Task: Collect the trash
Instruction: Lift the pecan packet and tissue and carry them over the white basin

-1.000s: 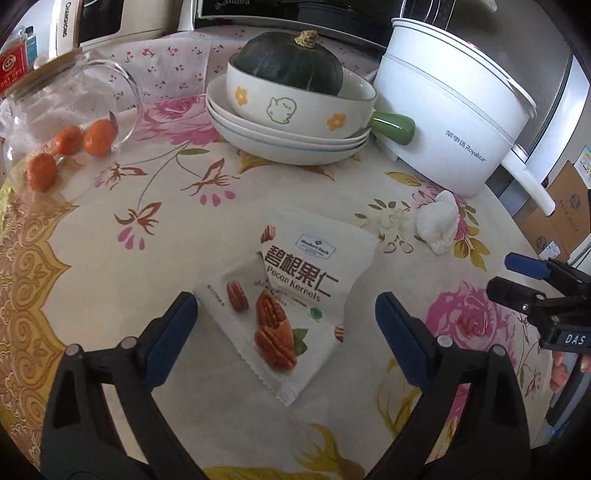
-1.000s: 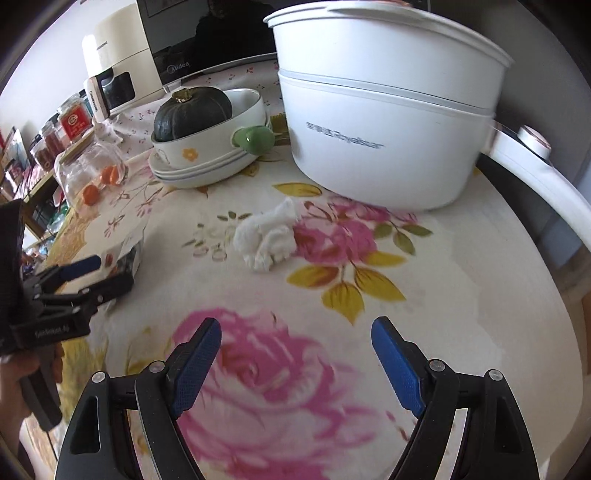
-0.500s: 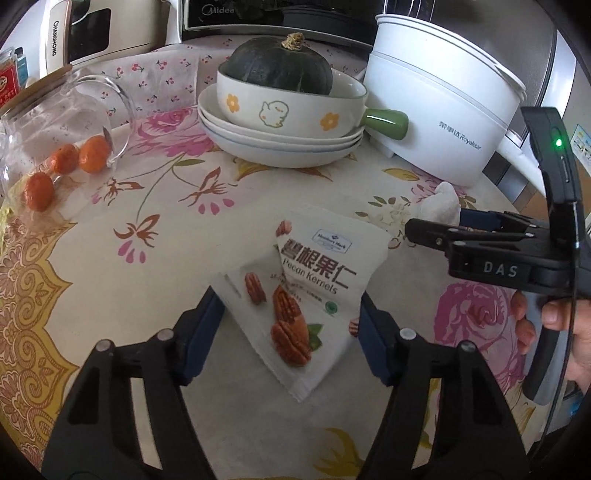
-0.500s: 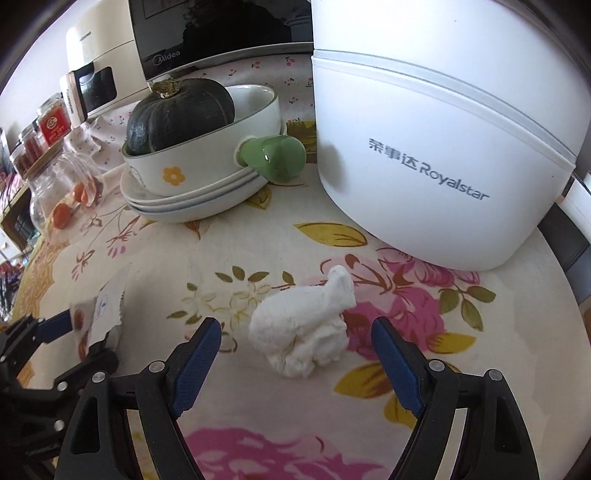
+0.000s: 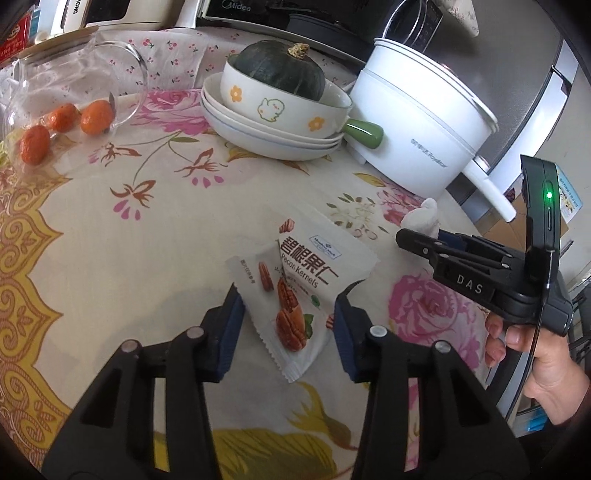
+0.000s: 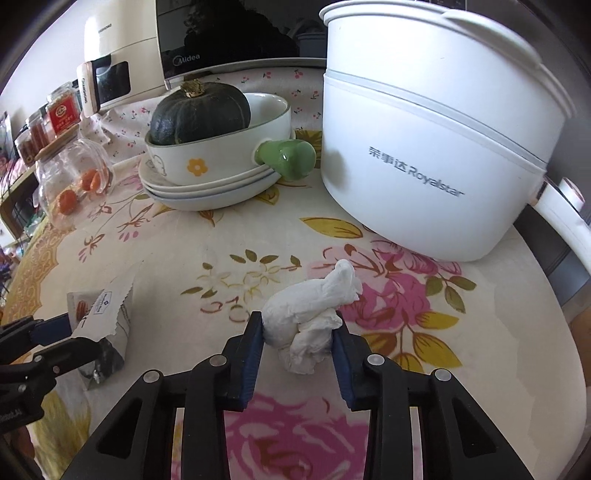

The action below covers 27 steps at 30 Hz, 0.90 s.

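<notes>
A white pecan kernel wrapper (image 5: 295, 280) lies on the flowered tablecloth. My left gripper (image 5: 288, 328) has its blue pads on both sides of the wrapper's near end, closed in against it. The wrapper also shows at the left in the right wrist view (image 6: 99, 314). A crumpled white tissue (image 6: 310, 317) lies near the white pot. My right gripper (image 6: 299, 350) has both pads pressed against the tissue's sides. The right gripper also shows in the left wrist view (image 5: 424, 240), with the tissue (image 5: 421, 218) at its tips.
A white Royalstar pot (image 6: 424, 147) stands behind the tissue. Stacked plates hold a bowl with a green handle (image 6: 221, 158) and a dark squash (image 6: 199, 110). A glass jar with orange fruits (image 5: 66, 107) lies at the left. Appliances (image 6: 221, 33) line the back.
Both grippers moved forward and narrowed their jaws. The left closed around the wrapper's near end, the right closed around the tissue.
</notes>
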Tool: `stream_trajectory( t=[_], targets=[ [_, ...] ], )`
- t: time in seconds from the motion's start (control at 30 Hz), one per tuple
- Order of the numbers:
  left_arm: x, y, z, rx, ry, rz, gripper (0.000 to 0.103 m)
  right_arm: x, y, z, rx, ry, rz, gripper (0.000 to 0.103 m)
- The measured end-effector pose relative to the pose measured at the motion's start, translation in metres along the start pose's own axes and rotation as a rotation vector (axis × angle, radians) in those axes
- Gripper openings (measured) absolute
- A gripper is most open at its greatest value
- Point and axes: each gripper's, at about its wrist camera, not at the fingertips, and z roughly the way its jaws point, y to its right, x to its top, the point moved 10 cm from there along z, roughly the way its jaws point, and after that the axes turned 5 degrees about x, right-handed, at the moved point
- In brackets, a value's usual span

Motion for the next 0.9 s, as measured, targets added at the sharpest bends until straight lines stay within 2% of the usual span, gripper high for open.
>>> stream_trajectory(
  t=[0.37,0.6,0.9],
  targets=[
    [-0.042,0.031,-0.025,-0.037,-0.061,0.042,0.035,-0.063,0.007,-0.064,0.031,-0.022,-0.011,0.036],
    [-0.068,0.049,-0.049,-0.05,-0.089,0.032,0.034,-0.101,0.018,-0.111,0.036,-0.035,-0.044,0.036],
    [-0.099,0.071,-0.076,-0.016,-0.116,0.048,0.034,-0.135,0.035,-0.173,0.04,-0.026,-0.096,0.036]
  ],
)
